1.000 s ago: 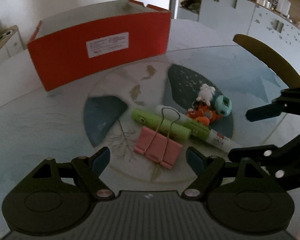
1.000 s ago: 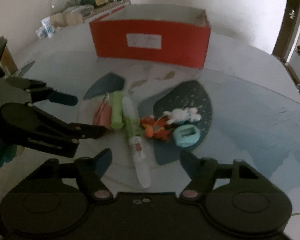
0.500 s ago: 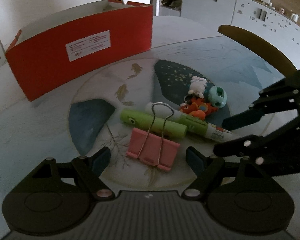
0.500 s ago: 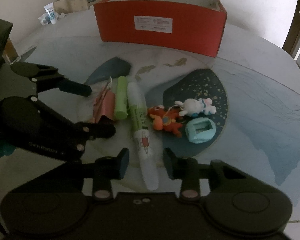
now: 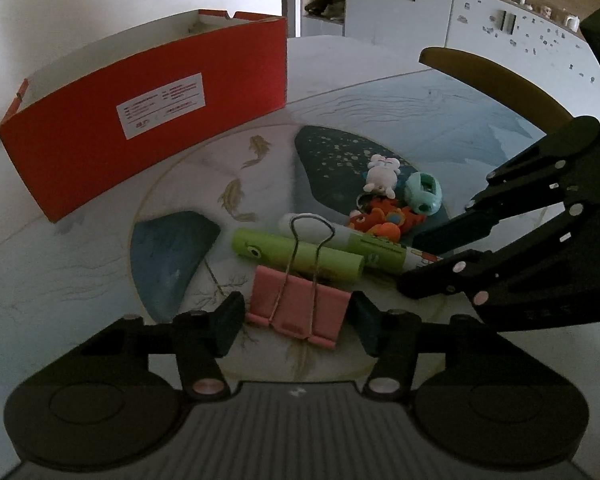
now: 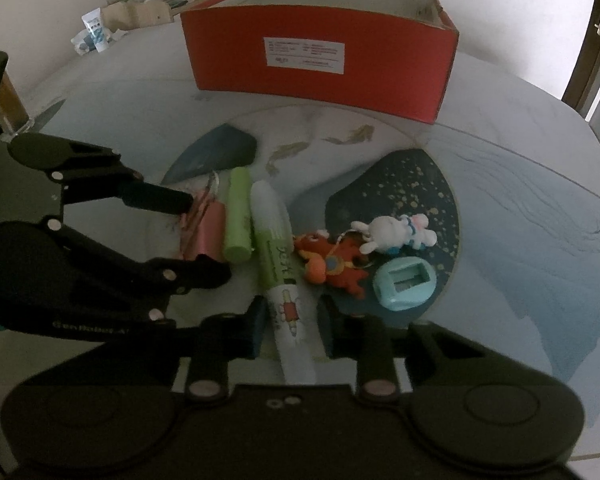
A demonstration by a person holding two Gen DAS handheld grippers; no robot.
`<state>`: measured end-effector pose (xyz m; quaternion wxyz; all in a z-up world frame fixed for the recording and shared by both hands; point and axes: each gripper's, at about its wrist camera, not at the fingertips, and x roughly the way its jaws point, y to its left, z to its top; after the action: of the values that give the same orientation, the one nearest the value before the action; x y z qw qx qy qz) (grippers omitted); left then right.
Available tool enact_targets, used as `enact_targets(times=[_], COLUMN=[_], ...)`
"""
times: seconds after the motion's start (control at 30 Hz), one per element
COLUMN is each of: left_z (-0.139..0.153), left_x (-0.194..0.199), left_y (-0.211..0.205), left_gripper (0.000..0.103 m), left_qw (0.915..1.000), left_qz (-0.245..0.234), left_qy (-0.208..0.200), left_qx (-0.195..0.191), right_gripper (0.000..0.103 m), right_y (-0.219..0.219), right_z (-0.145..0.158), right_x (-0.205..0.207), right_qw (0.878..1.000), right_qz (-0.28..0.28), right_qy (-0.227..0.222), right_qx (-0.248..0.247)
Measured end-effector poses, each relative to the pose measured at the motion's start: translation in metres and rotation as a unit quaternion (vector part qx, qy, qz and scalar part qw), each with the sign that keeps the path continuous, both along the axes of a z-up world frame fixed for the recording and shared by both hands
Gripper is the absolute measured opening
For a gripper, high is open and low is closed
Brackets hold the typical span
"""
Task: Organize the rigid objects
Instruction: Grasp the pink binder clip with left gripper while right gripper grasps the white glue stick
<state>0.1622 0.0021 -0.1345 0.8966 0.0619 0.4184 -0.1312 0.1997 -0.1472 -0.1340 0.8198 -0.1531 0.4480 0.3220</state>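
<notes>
Right wrist view: right gripper [image 6: 290,330] has its jaws straddling the white end of the big green/white marker [image 6: 278,256], one pad each side, narrow gap, can't tell if pads actually touch yet, so not clenched on it as far as I can see. Marker's long axis runs approx 12-to-6 o'clock in this view, i.e. straight along the fingers, w/ the white printed end at 6 between the pads and the cap end toward 12, pointing at the red box [image 6: 320,60]. Closing across the barrel looks right; no re-angle needed, imo.

Left wrist view: left gripper [image 5: 296,322] is released, jaws wide, flanking the pink binder clip [image 5: 298,306]. Clip body sits dead centre between pads at 12 o'clock, close in, wire handles lying back toward the short green tube [image 5: 300,256]. Clip's wide edge runs 9-to-3, across the jaws, so squeeze would land on its two ends.

Each hand is nearest its own item. Orange toy [image 6: 332,264], white bunny [image 6: 396,234], teal sharpener [image 6: 404,280] sit at approx 1–2 o'clock of right gripper, untouched. Box is at 12, well apart, open-topped.
</notes>
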Motion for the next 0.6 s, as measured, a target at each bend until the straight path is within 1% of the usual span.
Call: enact_targets(times=[0.03,0.23,0.33,0.5,0.6], left_z=[0.000,0.002,0.003,0.004,0.007], left_x=[0.000,-0.001,-0.002,-0.006,-0.007], left_y=[0.000,-0.002,-0.003,0.000,0.004], left_gripper=[0.055,0.052,0.051,0.050,0.050], left_qw=[1.0000,1.0000,1.0000,0.9997,0.9987], left_qz=[-0.001,-0.001,0.002,0.018,0.033], left_qy=[0.000,0.003,0.007,0.015,0.025], left_qx=[0.000,0.004,0.005,-0.010,-0.029], right_gripper=[0.021,0.018,0.016,0.016,0.016], right_y=[0.001,0.004,0.001,-0.003,-0.007], right_z=[0.000,0.002,0.006,0.015,0.022], right_x=[0.000,-0.005,-0.007,-0.011,-0.014], right_qw=[1.000,1.000,1.000,0.999,0.998], right_qz=[0.000,-0.006,-0.020,-0.042,-0.055], right_qy=[0.000,-0.006,-0.001,0.007,0.010], right_qx=[0.000,-0.002,0.010,0.030,0.043])
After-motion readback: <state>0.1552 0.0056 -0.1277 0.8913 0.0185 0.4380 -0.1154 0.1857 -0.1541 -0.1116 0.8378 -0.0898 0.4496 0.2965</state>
